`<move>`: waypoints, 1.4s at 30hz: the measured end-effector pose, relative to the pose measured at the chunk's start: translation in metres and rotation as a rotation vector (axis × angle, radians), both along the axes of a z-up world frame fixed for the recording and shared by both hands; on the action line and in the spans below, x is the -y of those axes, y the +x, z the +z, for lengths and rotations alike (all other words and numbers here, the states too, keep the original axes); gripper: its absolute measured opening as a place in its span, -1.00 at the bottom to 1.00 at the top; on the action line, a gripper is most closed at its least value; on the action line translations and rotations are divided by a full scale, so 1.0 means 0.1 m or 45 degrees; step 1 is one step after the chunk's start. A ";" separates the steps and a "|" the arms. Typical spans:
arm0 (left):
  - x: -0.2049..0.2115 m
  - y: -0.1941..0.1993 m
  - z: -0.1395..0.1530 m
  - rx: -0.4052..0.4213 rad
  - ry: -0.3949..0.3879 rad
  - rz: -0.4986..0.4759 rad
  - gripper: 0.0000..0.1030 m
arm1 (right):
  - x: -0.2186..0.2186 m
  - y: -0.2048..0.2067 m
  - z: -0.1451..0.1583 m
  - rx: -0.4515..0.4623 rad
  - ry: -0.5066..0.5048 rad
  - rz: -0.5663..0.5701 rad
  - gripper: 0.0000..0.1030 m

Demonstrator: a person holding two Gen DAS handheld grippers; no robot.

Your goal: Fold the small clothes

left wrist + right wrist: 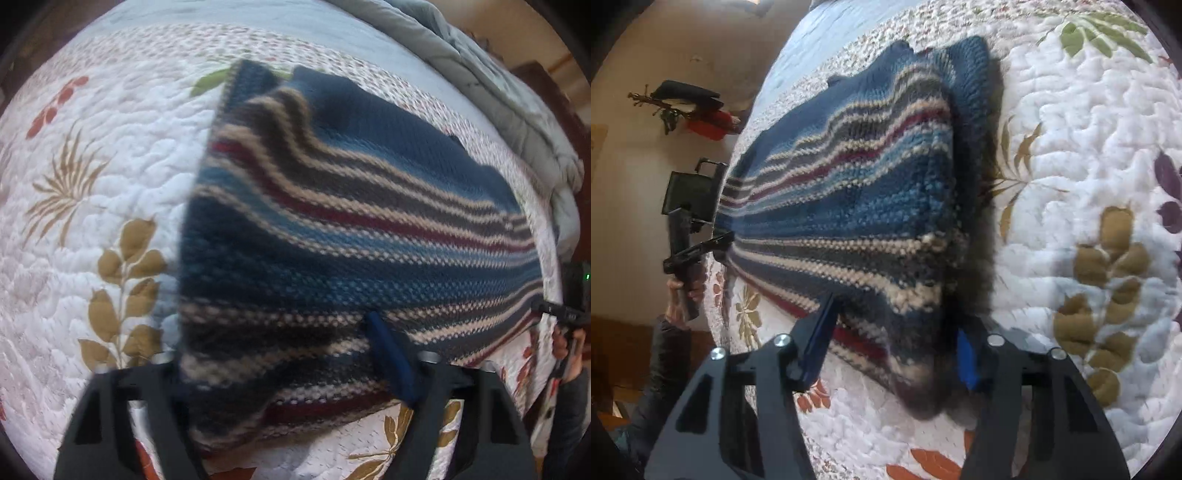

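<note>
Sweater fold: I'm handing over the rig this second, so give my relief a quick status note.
Left gripper: jaws apart, sweater edge between them; a firm pinch cannot be confirmed.
Right gripper: same, jaws apart around the opposite end.
The sweater lies on the quilt, stretched between both grippers, with one side looking doubled over.
Done: apparently one fold.
Left: probably bring the ends together, set down, smooth.
</note>
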State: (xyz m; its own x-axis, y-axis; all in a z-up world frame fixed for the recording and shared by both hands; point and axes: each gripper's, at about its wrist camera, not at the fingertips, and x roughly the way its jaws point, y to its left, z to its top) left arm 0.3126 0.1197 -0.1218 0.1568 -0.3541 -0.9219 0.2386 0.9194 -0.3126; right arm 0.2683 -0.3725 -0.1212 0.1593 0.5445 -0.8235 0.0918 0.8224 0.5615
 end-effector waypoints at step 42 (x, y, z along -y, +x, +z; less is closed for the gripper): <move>0.03 -1.60 0.13 -0.113 -0.227 0.219 -0.30 | 0.68 -1.53 0.48 0.097 0.005 -0.204 0.35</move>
State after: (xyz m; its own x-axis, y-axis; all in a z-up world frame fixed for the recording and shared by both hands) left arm 0.1526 0.1165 -0.1090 0.1504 -0.4874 -0.8601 0.0480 0.8726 -0.4861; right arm 0.1158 -0.4408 -0.0734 0.3059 0.5104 -0.8037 0.1787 0.7984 0.5750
